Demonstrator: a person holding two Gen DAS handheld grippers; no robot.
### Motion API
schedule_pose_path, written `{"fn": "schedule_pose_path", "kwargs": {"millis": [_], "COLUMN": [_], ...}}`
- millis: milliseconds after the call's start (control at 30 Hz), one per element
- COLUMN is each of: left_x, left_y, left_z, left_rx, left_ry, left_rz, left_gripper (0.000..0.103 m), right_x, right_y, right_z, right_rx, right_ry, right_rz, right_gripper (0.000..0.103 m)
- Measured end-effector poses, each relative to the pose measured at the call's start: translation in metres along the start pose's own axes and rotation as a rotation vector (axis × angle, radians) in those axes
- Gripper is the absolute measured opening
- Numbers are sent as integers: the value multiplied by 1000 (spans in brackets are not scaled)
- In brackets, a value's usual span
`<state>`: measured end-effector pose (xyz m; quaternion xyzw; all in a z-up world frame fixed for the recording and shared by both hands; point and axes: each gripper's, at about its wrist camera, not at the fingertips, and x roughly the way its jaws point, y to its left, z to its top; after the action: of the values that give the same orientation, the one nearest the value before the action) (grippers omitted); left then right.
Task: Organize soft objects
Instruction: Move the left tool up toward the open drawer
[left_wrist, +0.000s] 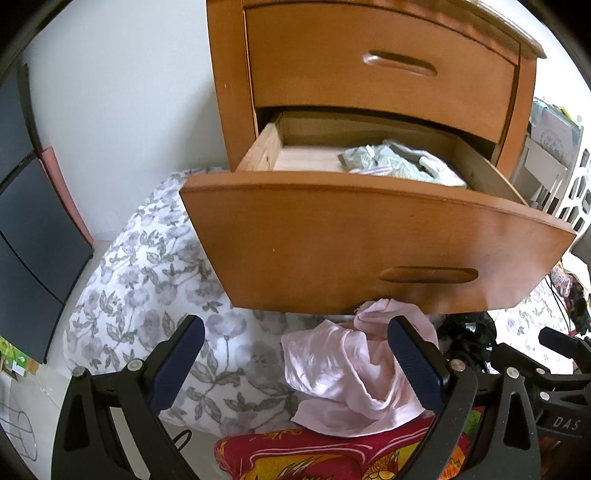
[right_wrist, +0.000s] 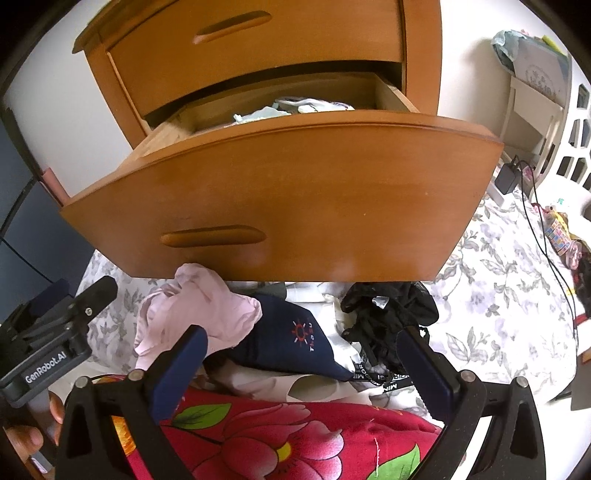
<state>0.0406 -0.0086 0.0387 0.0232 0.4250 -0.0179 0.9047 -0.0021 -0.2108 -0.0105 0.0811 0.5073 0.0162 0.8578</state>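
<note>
A wooden dresser has its lower drawer (left_wrist: 369, 236) (right_wrist: 295, 192) pulled out, with pale green and white clothes (left_wrist: 402, 164) (right_wrist: 291, 107) inside. On the floral bedsheet (left_wrist: 147, 295) below it lies a pile: a pink garment (left_wrist: 343, 373) (right_wrist: 199, 314), a navy cloth (right_wrist: 295, 339) with a red sun print, and a black lacy piece (right_wrist: 388, 310). My left gripper (left_wrist: 295, 365) is open just above the sheet, its right finger over the pink garment. My right gripper (right_wrist: 303, 365) is open over the navy cloth. Neither holds anything.
A red flowered blanket (right_wrist: 288, 439) (left_wrist: 314, 458) lies nearest to me. White shelving (right_wrist: 535, 110) stands at right, with a black charger and cable (right_wrist: 524, 184) on the sheet. Dark panels (left_wrist: 33, 236) line the left wall. A hand (right_wrist: 33, 435) holds the left gripper's body.
</note>
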Motion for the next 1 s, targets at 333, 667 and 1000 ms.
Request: {"fn": "schedule_pose_path", "kwargs": {"millis": [333,667,1000], "left_x": [-3,-4,-17], "left_y": [-4,1,6], "left_z": [1,2,9], "left_rx": [19,5,43], "left_ry": [-8,7,21], "left_rz": [14,1,-25], "left_gripper": [99,99,99], "right_x": [-6,-22,-43], "right_y": [-2,-5,-3], "right_z": [-1,-4,-4], "right_rx": [23,44,35], "right_ry": [-36,-135,-247], "right_rz": [28,10,-13], "right_gripper": [103,103,103]}}
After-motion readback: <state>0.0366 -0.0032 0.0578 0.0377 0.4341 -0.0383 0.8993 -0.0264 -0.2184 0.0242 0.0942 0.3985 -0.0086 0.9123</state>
